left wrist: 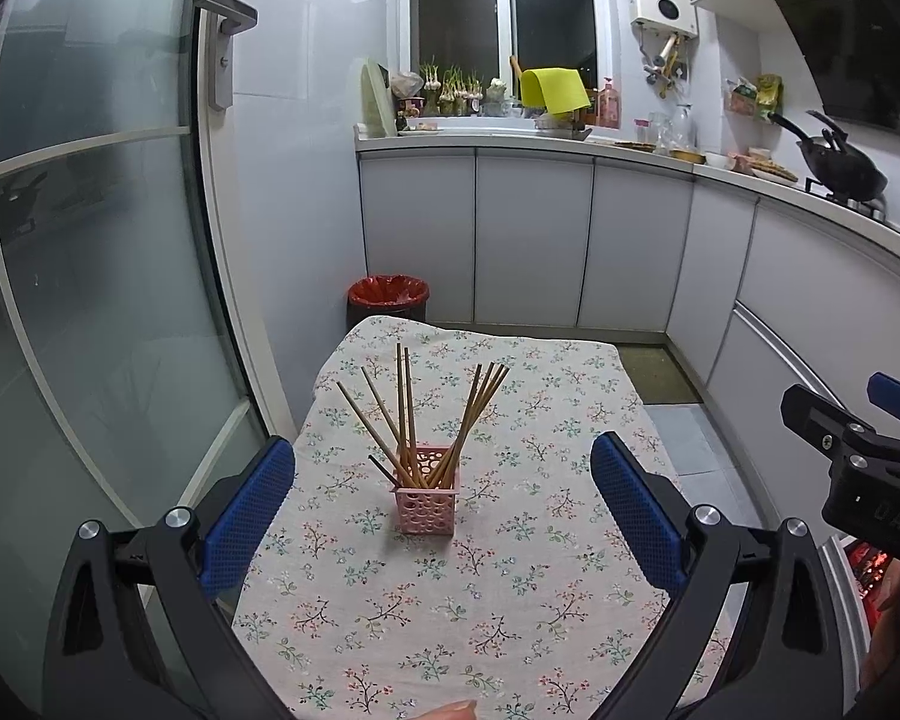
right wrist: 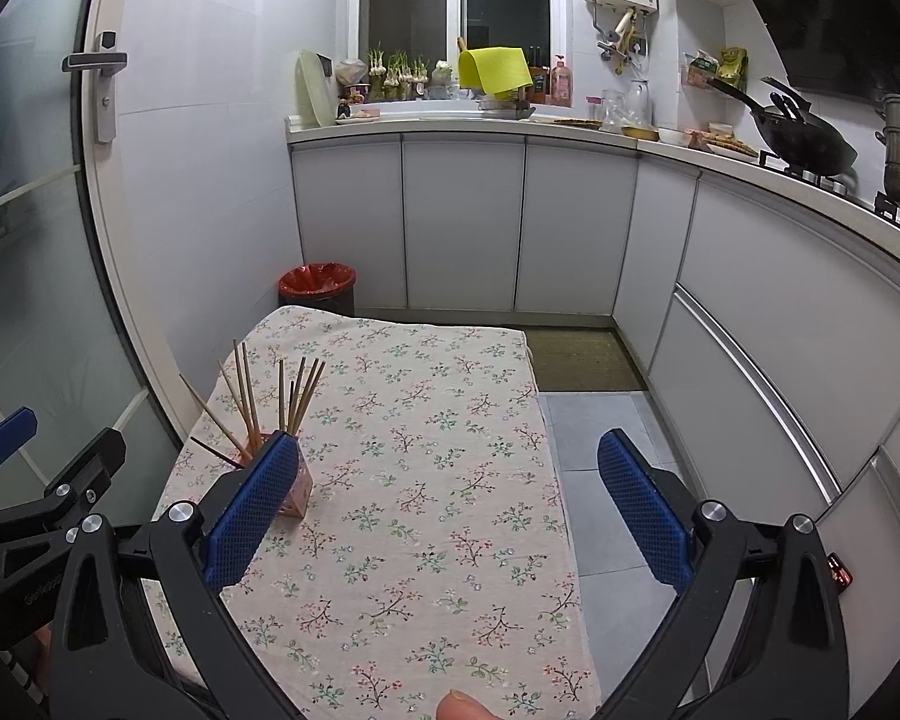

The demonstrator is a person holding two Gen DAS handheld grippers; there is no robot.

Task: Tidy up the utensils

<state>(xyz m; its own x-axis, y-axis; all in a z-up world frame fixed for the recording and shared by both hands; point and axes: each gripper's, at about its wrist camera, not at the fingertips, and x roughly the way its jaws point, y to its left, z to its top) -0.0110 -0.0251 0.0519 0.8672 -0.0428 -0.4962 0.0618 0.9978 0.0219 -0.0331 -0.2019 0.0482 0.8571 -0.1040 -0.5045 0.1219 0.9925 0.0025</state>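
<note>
A small pink perforated holder point(left wrist: 427, 492) stands upright on the floral tablecloth point(left wrist: 450, 600), filled with several wooden chopsticks point(left wrist: 411, 420) that fan out left and right. My left gripper point(left wrist: 444, 468) is open above the near part of the table, the holder straight ahead between its blue pads point(left wrist: 252, 516), with nothing held. In the right wrist view the holder point(right wrist: 297, 489) sits at the left, partly hidden behind the left blue finger point(right wrist: 252, 510), chopsticks point(right wrist: 270, 402) rising above it. My right gripper point(right wrist: 450, 468) is open and empty over the cloth.
A red-lined bin point(left wrist: 388, 297) stands beyond the table's far end. A glass door point(left wrist: 90, 240) runs along the left. White cabinets and a counter point(right wrist: 750, 228) with a wok point(right wrist: 804, 141) curve along the back and right. A fingertip point(right wrist: 459, 705) shows at the bottom edge.
</note>
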